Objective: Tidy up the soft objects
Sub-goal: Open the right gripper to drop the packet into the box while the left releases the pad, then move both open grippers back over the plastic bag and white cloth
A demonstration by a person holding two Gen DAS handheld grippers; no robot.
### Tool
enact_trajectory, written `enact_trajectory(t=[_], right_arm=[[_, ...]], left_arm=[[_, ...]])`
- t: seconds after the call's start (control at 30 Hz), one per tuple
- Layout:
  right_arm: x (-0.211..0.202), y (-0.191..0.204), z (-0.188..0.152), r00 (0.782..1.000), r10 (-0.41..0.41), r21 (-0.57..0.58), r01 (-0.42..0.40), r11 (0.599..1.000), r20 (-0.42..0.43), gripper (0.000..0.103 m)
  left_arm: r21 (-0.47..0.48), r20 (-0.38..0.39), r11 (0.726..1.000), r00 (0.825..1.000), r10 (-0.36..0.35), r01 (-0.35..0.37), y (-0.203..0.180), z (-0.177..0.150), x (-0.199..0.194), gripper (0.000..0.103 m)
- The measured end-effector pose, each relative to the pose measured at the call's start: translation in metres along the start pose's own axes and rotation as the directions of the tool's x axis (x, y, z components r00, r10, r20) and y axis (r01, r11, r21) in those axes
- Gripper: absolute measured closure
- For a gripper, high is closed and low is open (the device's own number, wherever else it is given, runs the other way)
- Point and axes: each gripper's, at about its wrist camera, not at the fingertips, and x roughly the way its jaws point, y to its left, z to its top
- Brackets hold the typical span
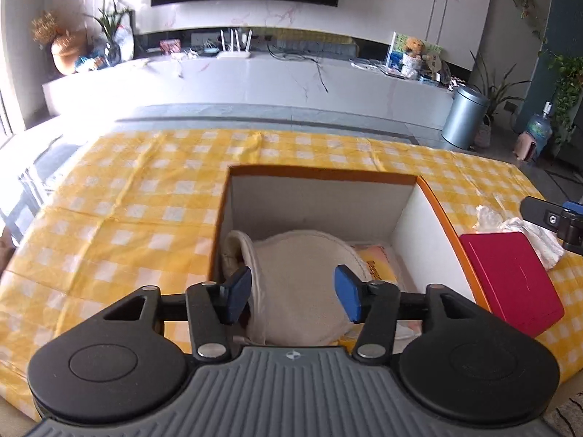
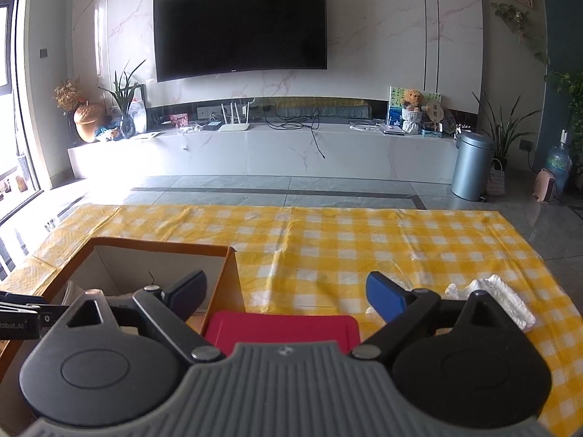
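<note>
An orange-rimmed cardboard box stands on the yellow checked tablecloth. Inside it lies a cream fabric item over a yellow-and-pink packet. My left gripper is open above the box, its blue fingers either side of the cream fabric without gripping it. My right gripper is open and empty, just right of the box, above a red flat case. A white crumpled soft item lies right of it, also in the left wrist view.
The red case leans beside the box's right wall. Beyond the table's far edge are tiled floor, a white TV bench with a router, a grey bin and plants.
</note>
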Motion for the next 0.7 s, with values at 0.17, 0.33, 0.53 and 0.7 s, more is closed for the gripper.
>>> enact_trajectory(t=[0.17, 0.33, 0.53, 0.7], right_arm=[[-0.020, -0.017, 0.007, 0.999, -0.016, 0.031, 0.015, 0.999, 0.044, 0.010], [-0.035, -0.034, 0.010, 0.996, -0.061, 0.036, 0.058, 0.998, 0.071, 0.010], [-0.047, -0.060, 0.013, 0.983, -0.153, 0.039, 0.150, 0.988, 0.099, 0.010], [-0.063, -0.098, 0.015, 0.953, -0.278, 0.092, 0.267, 0.959, 0.125, 0.008]], left_arm=[[0.028, 0.048, 0.993, 0.992, 0.113, -0.114, -0.005, 0.008, -0.025, 0.028], [0.088, 0.158, 0.983, 0.976, 0.147, -0.162, -0.020, 0.010, -0.054, 0.022], [0.110, 0.216, 0.993, 0.976, 0.022, -0.047, -0.032, 0.012, -0.071, 0.021], [0.145, 0.174, 0.988, 0.981, -0.087, 0.061, -0.041, 0.010, -0.067, 0.023]])
